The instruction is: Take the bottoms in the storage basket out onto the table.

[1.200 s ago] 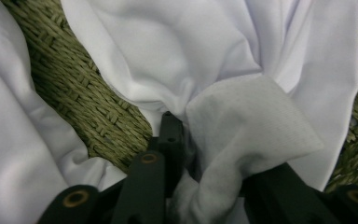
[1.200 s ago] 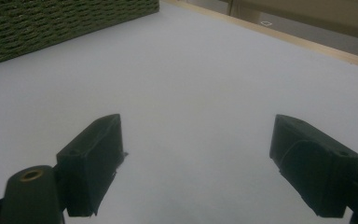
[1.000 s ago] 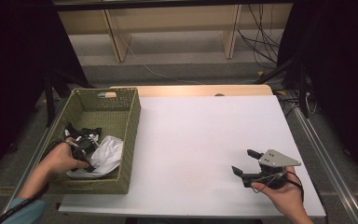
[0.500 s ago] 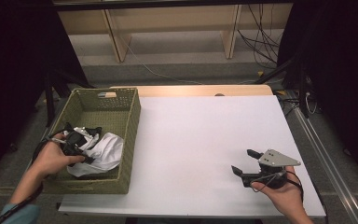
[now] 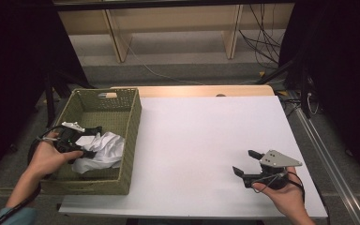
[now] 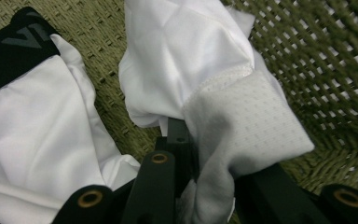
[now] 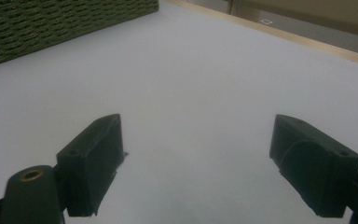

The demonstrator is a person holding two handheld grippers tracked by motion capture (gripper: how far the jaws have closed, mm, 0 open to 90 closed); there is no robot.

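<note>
- High view: the left claw (image 5: pixel 82 146) sits inside the green woven basket (image 5: pixel 130 123) at the left edge of the white bench (image 5: pixel 206 140), clamped on a crumpled white garment (image 5: pixel 104 149). The cloth bunches up against the basket's right wall, partly lifted, with the rest trailing down to the basket floor. Well apart from it, at the near right of the bench, the right claw (image 5: pixel 243 163) rests low over bare surface, jaws spread and nothing between them.

- Left gripper view: the jaws are pinched together on a fold of the white garment (image 6: pixel 223 121), where a strip of finer, perforated mesh fabric (image 6: pixel 251 121) meets the smooth cloth along a stitched seam. More white cloth lies to the left on the basket weave, with a black band (image 6: pixel 14 46) bearing grey lettering at the top corner; I cannot tell whether that is one piece or two. I would judge the cloth light, limp and a little slick: it will drape and swing from a single pinch, and its trailing end could snag on the wicker rim. The seam or a doubled fold looks the surest place to hold, since a single layer could slide out.

- Right gripper view: the two jaws stand wide apart over the plain bench (image 7: pixel 200 84), holding nothing, with the basket's (image 7: pixel 51 23) outer wall at the upper left.
</note>
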